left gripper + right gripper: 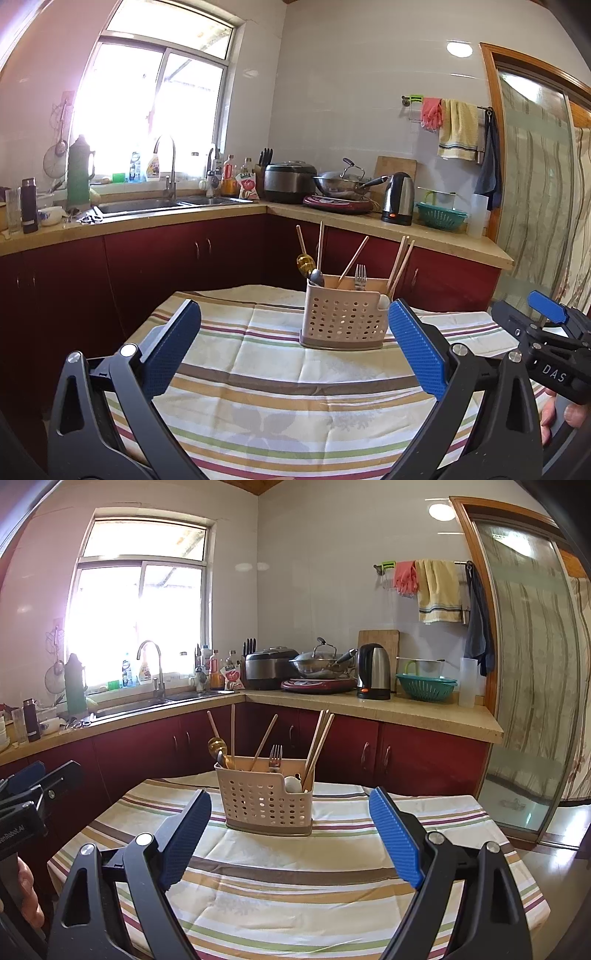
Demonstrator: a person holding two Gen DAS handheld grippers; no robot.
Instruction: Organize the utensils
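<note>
A beige perforated utensil holder (343,319) (265,798) stands on the striped tablecloth (280,398) (295,886), toward the table's far side. It holds several wooden chopsticks (400,262) (318,738), a gold spoon (305,263) (217,746), a steel spoon (317,277), a fork (360,277) (275,756) and a white spoon (293,783). My left gripper (293,325) is open, short of the holder, nothing between its blue pads. My right gripper (290,812) is likewise open and empty, nearer than the holder. Each gripper shows at the edge of the other's view.
Behind the table runs an L-shaped counter (369,221) over red cabinets, with a sink (140,206), rice cooker (290,181), wok (341,182), kettle (398,197) and green colander (441,216). A glass sliding door (532,664) is at the right. A person's fingers (554,417) hold the right gripper's handle.
</note>
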